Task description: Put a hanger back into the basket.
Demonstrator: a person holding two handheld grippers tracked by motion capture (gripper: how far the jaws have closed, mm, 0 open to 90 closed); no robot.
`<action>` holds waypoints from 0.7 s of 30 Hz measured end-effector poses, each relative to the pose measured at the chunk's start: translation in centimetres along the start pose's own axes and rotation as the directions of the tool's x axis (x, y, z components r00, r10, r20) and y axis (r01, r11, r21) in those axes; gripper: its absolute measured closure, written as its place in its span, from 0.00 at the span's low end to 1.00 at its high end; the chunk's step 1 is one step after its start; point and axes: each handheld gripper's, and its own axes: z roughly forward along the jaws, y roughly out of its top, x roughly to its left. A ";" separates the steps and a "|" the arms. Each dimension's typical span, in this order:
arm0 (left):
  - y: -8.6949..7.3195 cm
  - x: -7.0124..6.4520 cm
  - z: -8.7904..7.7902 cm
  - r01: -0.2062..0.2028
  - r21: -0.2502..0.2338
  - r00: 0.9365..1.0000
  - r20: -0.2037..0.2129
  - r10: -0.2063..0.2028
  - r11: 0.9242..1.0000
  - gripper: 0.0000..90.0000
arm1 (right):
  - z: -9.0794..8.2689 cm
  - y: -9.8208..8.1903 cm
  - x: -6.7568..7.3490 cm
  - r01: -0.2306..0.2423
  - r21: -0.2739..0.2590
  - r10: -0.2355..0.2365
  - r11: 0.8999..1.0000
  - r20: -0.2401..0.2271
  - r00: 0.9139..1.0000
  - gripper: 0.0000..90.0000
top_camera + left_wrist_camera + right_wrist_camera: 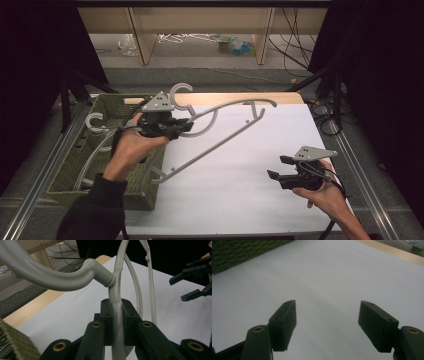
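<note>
Currently my left gripper (186, 125) has its jaws clamped on a grey plastic hanger (220, 132), pinching the thin neck just below the hook; the left gripper view shows the rod squeezed between both pads. I hold the hanger lifted just right of the green woven basket (112, 107), its long bar slanting down toward the basket's near right corner. Judgement: light, rigid, smooth moulded plastic, likely to swivel in a narrow pinch, so the neck or the thicker shoulder junction is the best hold. More grey hangers (95, 145) lie inside the basket. My right gripper (280, 167), well right of the basket, has its jaws spread wide with nothing between them. Surface: white sheet (250, 195) over a wooden table (235, 96), matte, flat. Beyond: shelving legs, cables, dark curtains.
</note>
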 end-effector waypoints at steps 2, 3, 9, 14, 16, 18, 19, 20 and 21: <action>0.1 0.8 -1.1 -0.001 -0.005 1.000 -0.022 0.001 1.000 0.90 | 0.1 -0.1 0.0 0.000 0.009 0.000 1.000 -0.002 1.000 0.34; 0.1 1.1 -1.5 0.001 -0.007 0.999 -0.032 -0.001 1.000 0.90 | 0.2 -0.2 0.0 -0.006 0.006 0.006 1.000 -0.001 1.000 0.34; 0.2 3.7 -4.9 0.002 -0.010 0.991 -0.131 -0.003 1.000 0.90 | 0.4 -0.4 0.1 -0.001 0.010 0.001 1.000 -0.012 1.000 0.33; -0.6 6.0 -7.2 0.002 0.021 0.970 -0.245 0.004 1.000 0.90 | 0.4 -0.5 0.0 0.003 0.009 -0.003 1.000 -0.010 1.000 0.33; -1.2 7.1 -7.9 0.000 0.032 0.965 -0.261 0.008 0.999 0.90 | 0.4 -0.6 0.1 -0.005 0.017 0.005 1.000 -0.009 1.000 0.33; -1.8 7.8 -8.2 0.019 0.022 0.960 -0.280 -0.012 1.000 0.90 | 0.4 -0.6 0.1 -0.014 0.019 0.015 1.000 -0.015 1.000 0.33; -2.2 8.1 -8.3 0.035 0.020 0.958 -0.287 -0.028 0.999 0.90 | 0.4 -0.6 0.1 -0.014 0.019 0.015 1.000 -0.015 1.000 0.33; -2.8 8.6 -8.4 0.048 0.012 0.955 -0.294 -0.042 0.999 0.90 | 0.4 -0.6 0.1 -0.015 0.019 0.015 1.000 -0.014 1.000 0.33; -3.2 8.9 -8.5 0.061 0.007 0.952 -0.301 -0.056 0.998 0.90 | 0.4 -0.6 0.1 -0.014 0.020 0.014 1.000 -0.015 1.000 0.33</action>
